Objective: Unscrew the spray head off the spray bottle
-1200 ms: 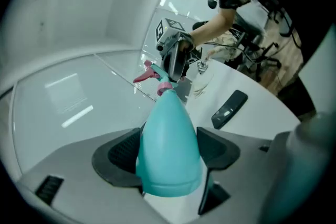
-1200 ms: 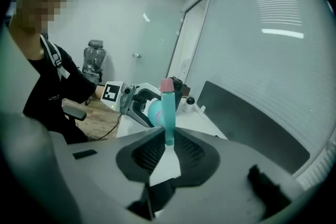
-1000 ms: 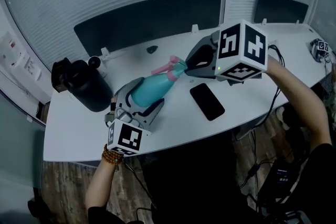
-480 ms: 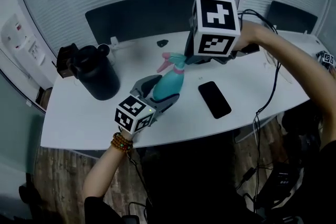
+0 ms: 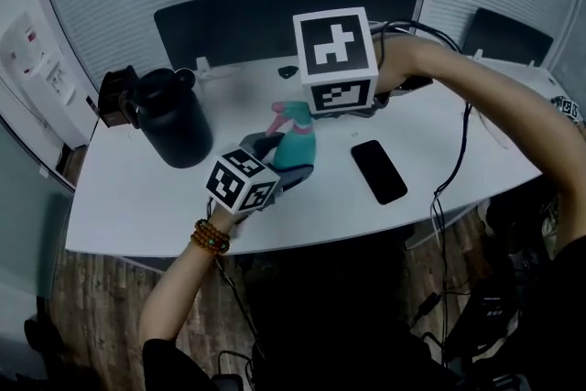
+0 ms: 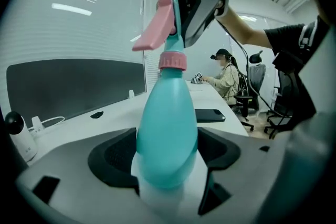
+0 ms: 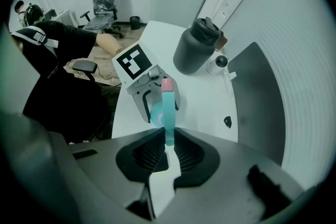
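1. A white desk (image 5: 137,215) is carrying the scene.
2. A black jug (image 5: 174,128) is standing near the desk's left edge.
3. The right gripper (image 7: 169,140) is pointing down from above, its fingers clamping the spray head's top.
4. The left gripper (image 6: 167,168) is clamping the bottle's lower body between its fingers.
5. The teal bottle (image 5: 295,151) is being held roughly upright over the desk's middle.
6. A dark phone (image 5: 378,170) is lying flat right of the bottle, towards the front edge.
7. The spray head (image 6: 160,23), with its pink trigger, is sitting on the bottle's neck.
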A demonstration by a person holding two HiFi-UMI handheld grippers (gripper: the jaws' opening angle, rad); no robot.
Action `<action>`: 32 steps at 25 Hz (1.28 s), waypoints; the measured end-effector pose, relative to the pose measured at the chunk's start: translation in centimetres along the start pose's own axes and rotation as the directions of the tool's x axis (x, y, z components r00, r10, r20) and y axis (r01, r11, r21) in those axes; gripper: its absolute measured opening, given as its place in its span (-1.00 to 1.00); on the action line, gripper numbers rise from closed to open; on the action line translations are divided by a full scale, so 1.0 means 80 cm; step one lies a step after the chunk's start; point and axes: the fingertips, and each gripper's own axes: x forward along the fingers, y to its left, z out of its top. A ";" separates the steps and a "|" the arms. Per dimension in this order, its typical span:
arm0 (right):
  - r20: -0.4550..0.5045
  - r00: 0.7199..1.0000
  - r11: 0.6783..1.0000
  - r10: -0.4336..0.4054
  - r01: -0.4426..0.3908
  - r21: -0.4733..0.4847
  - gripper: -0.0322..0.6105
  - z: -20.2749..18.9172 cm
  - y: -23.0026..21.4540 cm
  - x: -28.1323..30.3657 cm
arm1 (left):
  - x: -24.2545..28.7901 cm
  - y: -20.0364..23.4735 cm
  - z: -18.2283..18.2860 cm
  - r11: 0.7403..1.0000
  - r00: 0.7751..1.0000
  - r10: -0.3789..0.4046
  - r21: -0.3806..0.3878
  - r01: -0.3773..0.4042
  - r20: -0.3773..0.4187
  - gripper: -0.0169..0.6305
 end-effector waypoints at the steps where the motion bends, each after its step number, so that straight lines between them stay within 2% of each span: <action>1: -0.027 1.000 1.000 -0.010 0.010 -0.017 -0.73 0.001 -0.001 0.000 | -0.002 0.002 0.000 1.000 1.000 0.003 -0.001 -0.003 0.004 0.12; 4: -0.083 0.996 0.998 -0.032 0.028 -0.052 -0.73 0.001 -0.003 0.001 | -0.007 0.005 0.001 1.000 1.000 0.014 -0.005 -0.014 0.015 0.12; 8: -0.087 0.996 0.999 -0.017 0.014 -0.028 -0.73 0.003 -0.001 -0.003 | -0.010 0.002 -0.004 1.000 1.000 0.014 0.011 -0.014 -0.011 0.12; 15: -0.051 0.999 0.999 -0.008 0.006 -0.032 -0.73 0.019 0.003 0.006 | -0.011 0.006 -0.011 0.999 0.999 -0.006 -0.042 0.004 -0.041 0.12; 21: -0.107 0.993 0.997 -0.048 0.040 -0.070 -0.73 0.021 -0.004 0.010 | -0.012 0.007 -0.008 1.000 0.998 0.007 -0.015 -0.008 -0.057 0.12; 26: -0.083 0.995 0.996 -0.064 0.058 -0.065 -0.73 0.014 -0.011 0.011 | -0.029 0.009 0.005 0.999 1.000 0.024 -0.045 -0.024 0.003 0.12; 29: -0.035 0.999 0.999 -0.038 0.037 -0.032 -0.72 0.014 -0.010 0.008 | -0.032 0.011 0.005 0.999 0.999 0.045 -0.002 -0.045 -0.015 0.12; 32: 0.000 1.000 1.000 -0.025 0.025 -0.005 -0.55 0.014 -0.013 0.003 | -0.033 0.014 -0.001 0.998 0.998 0.062 0.012 -0.062 -0.026 0.12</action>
